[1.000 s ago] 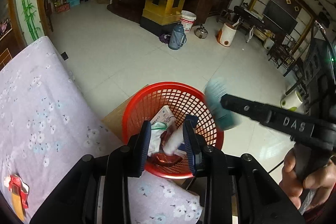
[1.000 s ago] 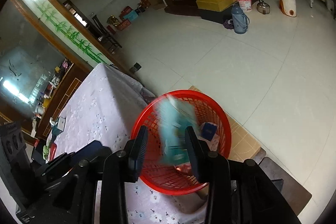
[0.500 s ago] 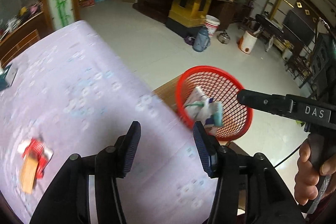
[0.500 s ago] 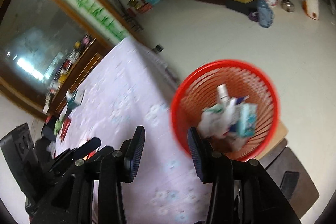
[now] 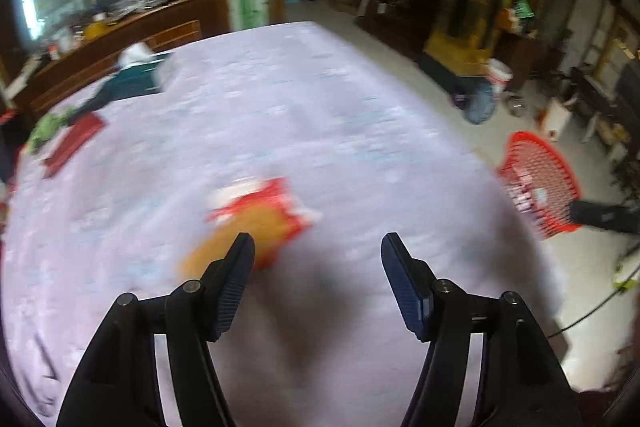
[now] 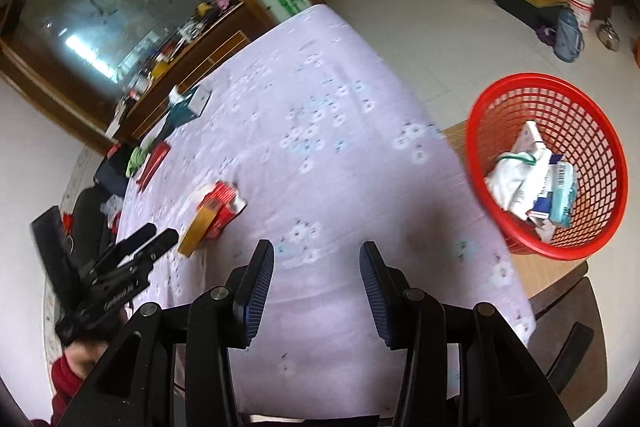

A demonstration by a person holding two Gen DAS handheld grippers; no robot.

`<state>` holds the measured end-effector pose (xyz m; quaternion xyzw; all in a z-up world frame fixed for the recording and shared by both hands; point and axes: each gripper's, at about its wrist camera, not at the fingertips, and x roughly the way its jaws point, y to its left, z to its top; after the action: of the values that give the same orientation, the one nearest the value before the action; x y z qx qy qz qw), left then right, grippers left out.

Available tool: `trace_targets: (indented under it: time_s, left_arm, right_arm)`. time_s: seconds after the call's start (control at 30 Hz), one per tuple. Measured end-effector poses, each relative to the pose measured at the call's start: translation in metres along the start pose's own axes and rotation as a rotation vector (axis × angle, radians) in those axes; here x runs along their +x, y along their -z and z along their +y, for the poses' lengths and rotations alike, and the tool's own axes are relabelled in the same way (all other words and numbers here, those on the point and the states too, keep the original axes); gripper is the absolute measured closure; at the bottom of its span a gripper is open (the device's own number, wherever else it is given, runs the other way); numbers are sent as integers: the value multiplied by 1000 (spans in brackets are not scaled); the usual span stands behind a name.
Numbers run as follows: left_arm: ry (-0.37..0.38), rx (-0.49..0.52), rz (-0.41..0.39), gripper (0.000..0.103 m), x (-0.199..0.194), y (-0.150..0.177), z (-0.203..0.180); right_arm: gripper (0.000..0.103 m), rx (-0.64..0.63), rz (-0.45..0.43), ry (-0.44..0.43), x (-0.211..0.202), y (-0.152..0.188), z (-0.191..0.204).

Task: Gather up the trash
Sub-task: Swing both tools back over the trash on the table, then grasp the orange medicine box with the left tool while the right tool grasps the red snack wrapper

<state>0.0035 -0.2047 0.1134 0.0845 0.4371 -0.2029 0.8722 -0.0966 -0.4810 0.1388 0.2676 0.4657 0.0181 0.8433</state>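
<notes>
A red-and-orange snack wrapper (image 5: pixel 256 223) lies on the lilac flowered tablecloth (image 5: pixel 320 99), blurred by motion. My left gripper (image 5: pixel 318 251) is open just above the cloth, and its left finger overlaps the wrapper's near end. My right gripper (image 6: pixel 317 255) is also open and holds nothing, over the cloth to the right of the wrapper (image 6: pixel 214 211). The left gripper (image 6: pixel 164 231) shows at that wrapper's near end. The red mesh basket (image 6: pixel 540 77) stands off the table's right edge with white, blue and teal packets inside.
A teal tissue box (image 6: pixel 186 107), a flat red item (image 6: pixel 152 159) and something green (image 6: pixel 136 157) lie at the table's far left. The basket (image 5: pixel 520 137) rests on a brown board. A person's red sleeve (image 6: pixel 66 379) shows low on the left.
Both grippers swung left from above the basket to over the table. The teal packet dropped into the basket. The left gripper opened wider and came up to the red-and-orange wrapper.
</notes>
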Motion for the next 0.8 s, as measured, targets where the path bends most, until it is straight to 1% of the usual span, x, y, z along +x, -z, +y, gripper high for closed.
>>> trace_targets:
  time_s: [0.07,0.1,0.17,0.23,0.27,0.3,0.33,0.4,0.47,0.53,0.63,0.7,0.8]
  left_arm:
    - [-43,-3,9,36,5,8,26]
    - [-51,-12,23,36,10,12,42]
    - [-38,-23,50,35,19,16,62]
    - [-33,-8,82,35,30,19,71]
    - [-3,18,100,34,38,19,73]
    - [0,32,106,34,43,20,71]
    - [-18,53,116,34,50,20,69]
    - [-4,94,142,34,60,21,64]
    - [-39,119,153,34,71,20,62]
    - [-48,144,168,34,82,19,60]
    - [-69,180,164,34,92,17,55]
    - [-59,176,158,37,98,14,55]
    - [-64,137,127,43,98,12,58]
  right_arm:
    - [54,-11,6,5,1,4,7]
    - [54,-15,8,9,1,6,10]
    - [54,-19,9,18,0,9,13]
    - [54,-18,9,26,-2,12,14]
    - [54,-17,9,31,-2,13,15]
    - [54,-17,9,38,-3,14,16]
    - [54,-16,10,43,-4,14,17]
    - [54,-13,7,54,-7,16,17]
    - [54,-9,5,66,-9,17,16]
    - [54,1,2,78,-12,18,13]
    - [54,17,1,95,-14,20,8]
    - [54,23,1,100,-15,21,7]
    - [54,20,7,100,-13,20,9]
